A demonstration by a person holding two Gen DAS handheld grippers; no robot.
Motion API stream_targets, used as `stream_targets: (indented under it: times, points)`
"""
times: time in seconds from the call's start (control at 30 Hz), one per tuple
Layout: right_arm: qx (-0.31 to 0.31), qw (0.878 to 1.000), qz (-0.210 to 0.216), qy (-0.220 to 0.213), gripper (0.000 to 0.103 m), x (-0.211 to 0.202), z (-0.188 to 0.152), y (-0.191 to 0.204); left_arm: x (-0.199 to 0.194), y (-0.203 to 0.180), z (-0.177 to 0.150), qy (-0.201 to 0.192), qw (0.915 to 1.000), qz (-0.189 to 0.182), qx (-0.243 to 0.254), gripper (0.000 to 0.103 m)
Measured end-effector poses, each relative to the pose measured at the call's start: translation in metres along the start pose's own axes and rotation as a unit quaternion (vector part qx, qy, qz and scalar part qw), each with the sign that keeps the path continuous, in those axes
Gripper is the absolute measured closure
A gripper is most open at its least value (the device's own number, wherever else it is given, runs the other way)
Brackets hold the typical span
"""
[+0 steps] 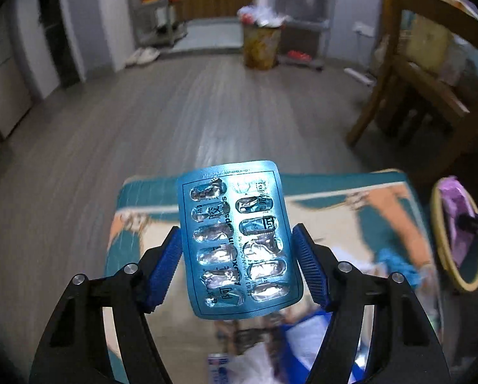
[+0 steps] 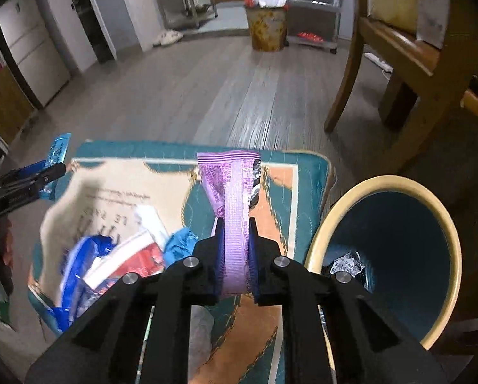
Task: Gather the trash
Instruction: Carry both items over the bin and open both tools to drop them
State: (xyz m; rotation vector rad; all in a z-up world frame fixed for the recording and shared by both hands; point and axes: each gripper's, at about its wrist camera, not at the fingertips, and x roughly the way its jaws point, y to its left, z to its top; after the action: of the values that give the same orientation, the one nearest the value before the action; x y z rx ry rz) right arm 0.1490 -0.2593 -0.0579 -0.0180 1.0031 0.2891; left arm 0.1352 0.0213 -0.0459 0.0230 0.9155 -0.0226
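My left gripper (image 1: 237, 240) is shut on a blue blister pack (image 1: 237, 236) with emptied foil pockets, held by its two long edges above the patterned mat (image 1: 383, 204). In the right wrist view the same pack (image 2: 57, 153) shows at the far left in the left gripper (image 2: 51, 169). My right gripper (image 2: 235, 227) is shut on a purple wrapper (image 2: 235, 192), which stands up from the pads over the mat (image 2: 303, 172). A round bin (image 2: 386, 182) with a cream rim and dark teal inside sits to the right, crumpled foil (image 2: 347, 264) at its bottom. From the left wrist the wrapper (image 1: 456, 214) hangs over that bin (image 1: 439, 243).
Several pieces of trash lie on the mat: a blue bag (image 2: 78, 268), a red and white packet (image 2: 133, 259), a teal scrap (image 2: 181, 243). A wooden chair (image 2: 395, 51) stands at the right. A full waste basket (image 2: 266, 25) and shelving stand far across the grey plank floor.
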Motion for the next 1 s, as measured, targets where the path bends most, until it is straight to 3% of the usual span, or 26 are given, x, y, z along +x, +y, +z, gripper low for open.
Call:
stream_targets:
  times: [0.27,0.53,0.8,1.0]
  points:
    - [0.035,0.998,-0.019,-0.050,0.091,-0.071,0.004,-0.030,-0.041,-0.073,0.029,-0.057,0.9944,-0.074,0.049,0.032]
    - [0.075,0.992,-0.051,-0.084,0.091,-0.131,-0.016,-0.080,-0.056,-0.151,0.029,-0.069,0.9823,-0.139,0.105,0.032]
    - [0.125,0.988,-0.080,-0.053,0.091,-0.116,-0.041,-0.141,-0.038,-0.209,0.025,-0.051,0.9734,-0.171,0.143,0.032]
    - [0.157,0.983,-0.092,-0.004,0.091,-0.084,-0.054,-0.179,-0.016,-0.270,-0.002,-0.022,0.9596,-0.194,0.203,0.032]
